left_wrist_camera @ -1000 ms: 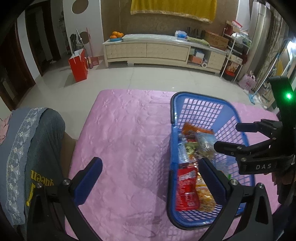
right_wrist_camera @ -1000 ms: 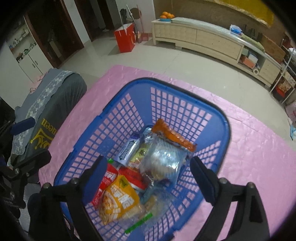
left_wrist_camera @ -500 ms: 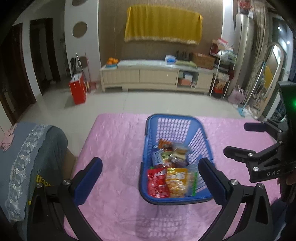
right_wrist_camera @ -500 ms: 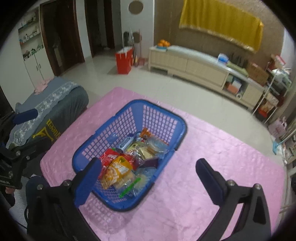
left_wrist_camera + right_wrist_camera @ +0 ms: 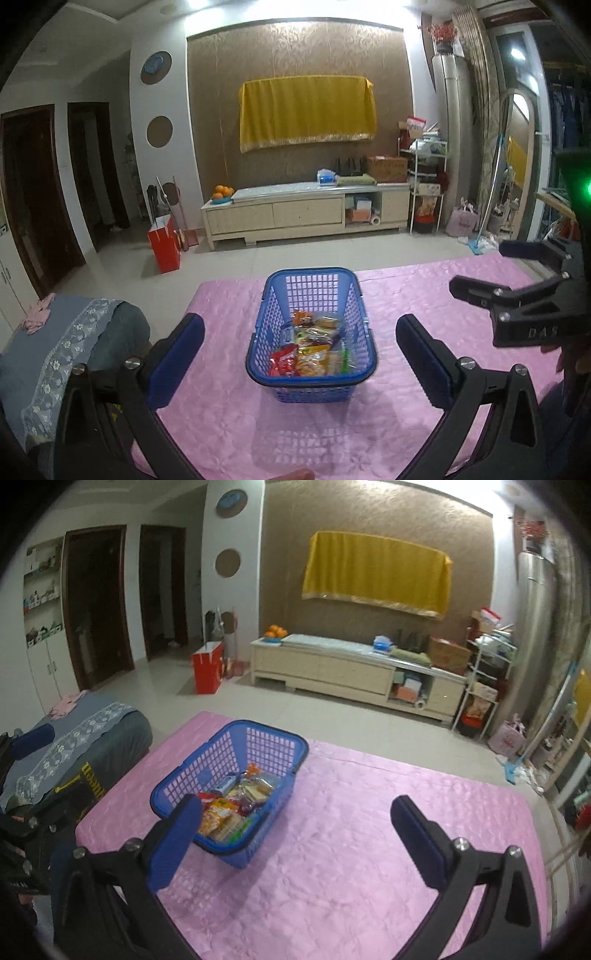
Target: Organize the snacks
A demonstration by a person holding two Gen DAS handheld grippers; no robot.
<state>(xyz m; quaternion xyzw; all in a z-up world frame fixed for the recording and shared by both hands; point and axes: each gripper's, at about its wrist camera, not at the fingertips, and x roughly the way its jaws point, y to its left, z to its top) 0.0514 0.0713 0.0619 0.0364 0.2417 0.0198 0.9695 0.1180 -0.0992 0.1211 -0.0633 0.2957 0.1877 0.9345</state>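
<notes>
A blue plastic basket [image 5: 354, 295] stands on the pink tablecloth [image 5: 229, 424], holding several snack packets [image 5: 314, 354]. It also shows in the right wrist view [image 5: 207, 764] at the left. My left gripper [image 5: 299, 354] is open and empty, raised well back from the basket. My right gripper [image 5: 295, 838] is open and empty, raised above the cloth to the basket's right; it also appears at the right edge of the left wrist view [image 5: 517, 295].
A grey-blue cushioned seat [image 5: 55, 350] sits at the table's left edge. Beyond the table are tiled floor, a red bag [image 5: 164, 243], a long low cabinet [image 5: 306, 216] and shelving [image 5: 424, 184] at the right.
Both grippers have pulled up and back from the basket, which now looks small and far. The snacks stay in the basket.
</notes>
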